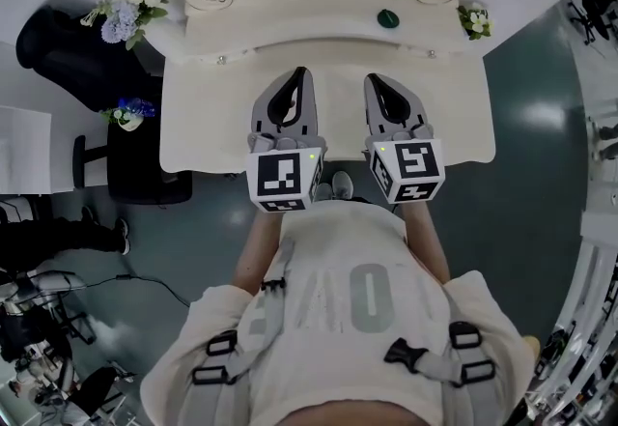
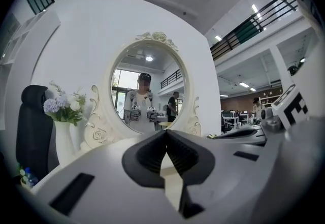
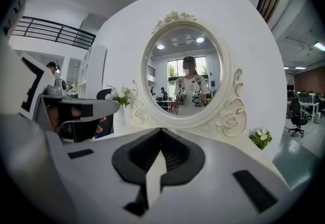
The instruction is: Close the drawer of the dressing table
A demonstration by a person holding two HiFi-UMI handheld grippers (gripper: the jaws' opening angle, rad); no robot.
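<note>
Cream dressing table (image 1: 203,125) beneath left tongs (image 1: 304,73), right tongs (image 1: 371,79): parallel, level, closed.

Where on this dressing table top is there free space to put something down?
The dressing table top is bare left of the left tool and right of the right tool, out to each edge. The back ledge is busier: flower vase, dark round thing, small flowers.
</note>
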